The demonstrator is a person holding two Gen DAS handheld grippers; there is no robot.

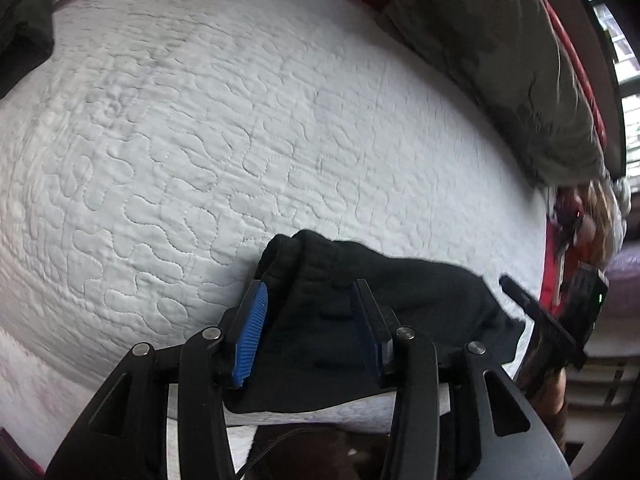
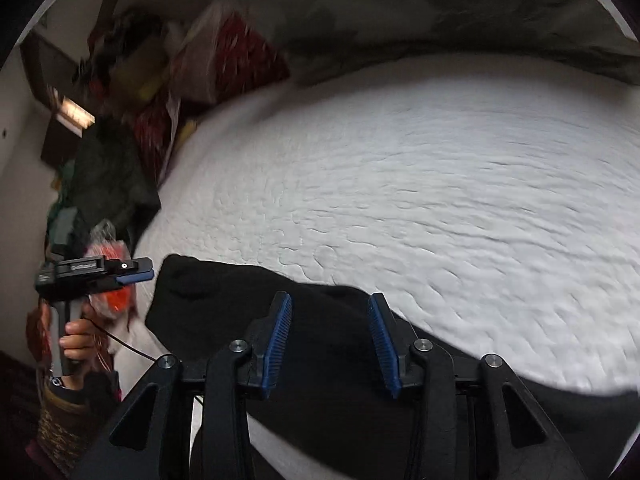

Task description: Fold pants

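Note:
Black pants (image 1: pixel 360 280) lie folded in a compact bundle at the near edge of a white quilted bed (image 1: pixel 240 120). My left gripper (image 1: pixel 310 286) hangs just above them, its blue-padded fingers (image 1: pixel 252 332) apart with the cloth showing between and below them, not pinched. In the right wrist view the pants (image 2: pixel 224 292) spread dark under my right gripper (image 2: pixel 329 297), which is open too, its pads clear of the fabric. The left gripper (image 2: pixel 149 273) shows at the left, held by a hand (image 2: pixel 76 340). The right gripper (image 1: pixel 508 284) shows at the right edge of the left wrist view.
A grey-green pillow (image 1: pixel 500 60) lies along the bed's far right side over red cloth (image 1: pixel 592 92). A dark garment (image 1: pixel 24 20) sits at the far left corner. Bags and clothes (image 2: pixel 120 92) pile up beside the bed. White quilt (image 2: pixel 440 200) stretches beyond the pants.

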